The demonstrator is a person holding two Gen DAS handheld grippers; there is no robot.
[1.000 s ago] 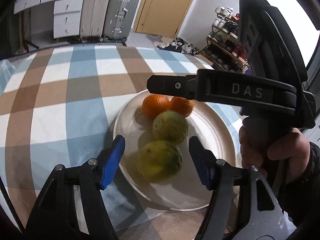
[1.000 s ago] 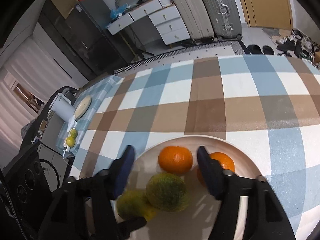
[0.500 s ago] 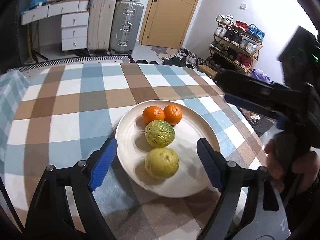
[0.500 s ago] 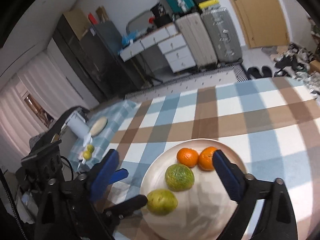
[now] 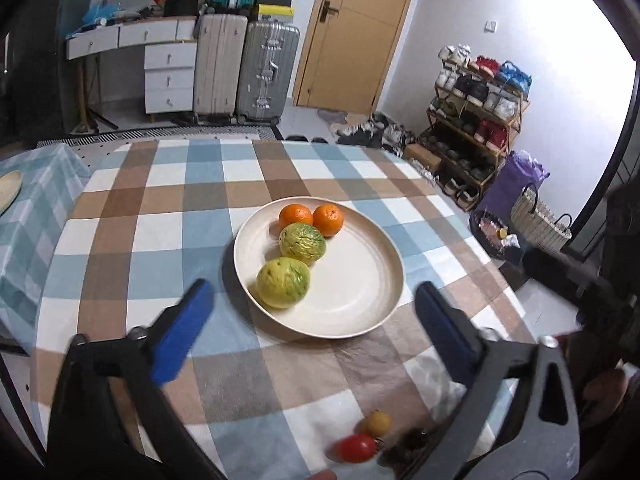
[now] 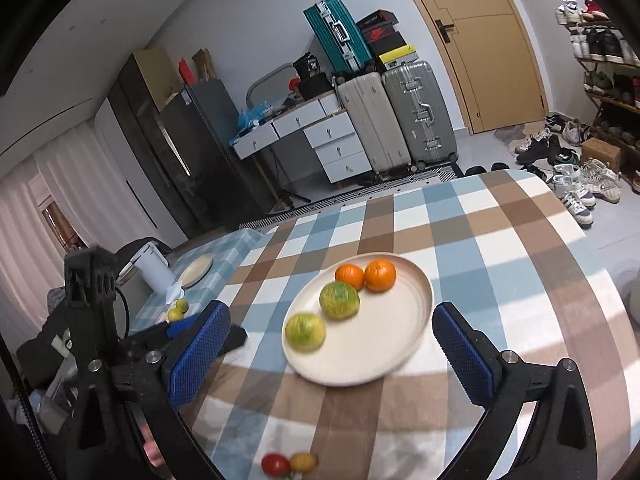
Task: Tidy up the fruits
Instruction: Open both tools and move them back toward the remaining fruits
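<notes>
Both claws, left [image 5: 308, 326] and right [image 6: 332, 354], hang spread and empty. Four fruits sit on the plate [image 5: 360, 308]; the tomatoes [image 5: 356, 448] at the tabletop edge could roll off if nudged.

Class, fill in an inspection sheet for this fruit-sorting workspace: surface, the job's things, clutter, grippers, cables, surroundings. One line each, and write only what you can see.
Surface: checked tablecloth in blue, brown and white covers the table.
Job's things: cream plate holds two oranges side by side and two green-yellow fruits; a red tomato and a small yellow fruit lie off the plate at the near edge.
Clutter: nothing seen.
Grippers: left gripper and right gripper both open, empty, above the table.
Cables: nothing seen.
Surroundings: suitcases, white drawers, wooden door, shoe rack.
</notes>
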